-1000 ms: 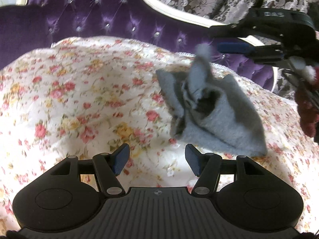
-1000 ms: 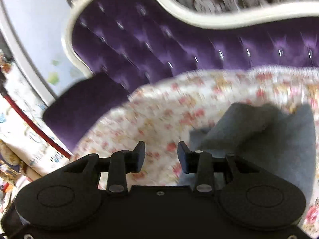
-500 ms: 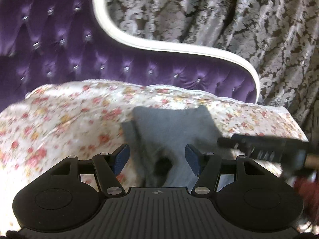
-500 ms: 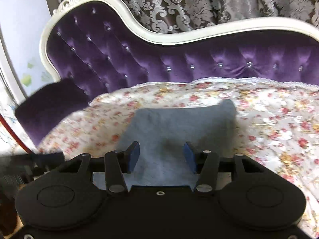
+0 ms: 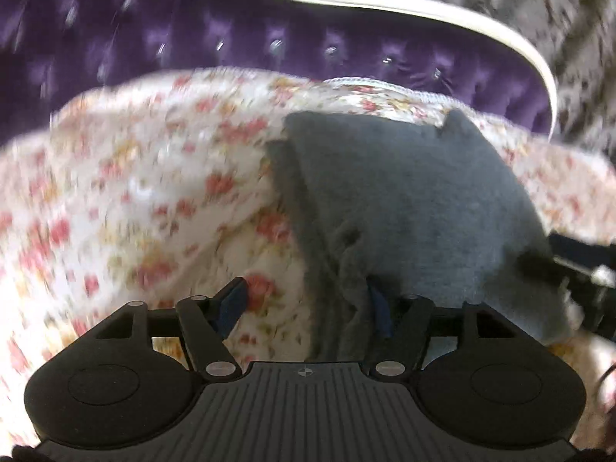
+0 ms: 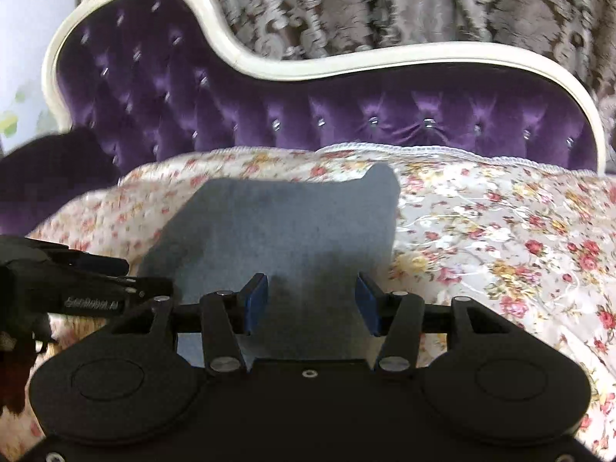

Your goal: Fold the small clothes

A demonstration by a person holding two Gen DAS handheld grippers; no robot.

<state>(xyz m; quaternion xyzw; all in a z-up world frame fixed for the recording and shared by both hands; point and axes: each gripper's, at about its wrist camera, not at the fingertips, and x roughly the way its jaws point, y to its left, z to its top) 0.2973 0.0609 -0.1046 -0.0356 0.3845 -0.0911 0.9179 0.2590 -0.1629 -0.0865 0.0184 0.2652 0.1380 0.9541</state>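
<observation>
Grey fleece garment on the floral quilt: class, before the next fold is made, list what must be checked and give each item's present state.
1. Grey fleece garment lies on the floral quilt, not hanging: ok.
2. Top layer smooth: ok in the right wrist view; in the left wrist view the near left edge shows stacked, rumpled layers: not ok.
3. Left gripper open: ok; its right finger is at the garment's edge, its left over bare quilt.
4. Right gripper open above the garment's near edge: ok.
5. Whether either gripper touches the cloth: cannot tell.
6. Small flap sticks out at the far corner: not ok for a neat fold.
</observation>
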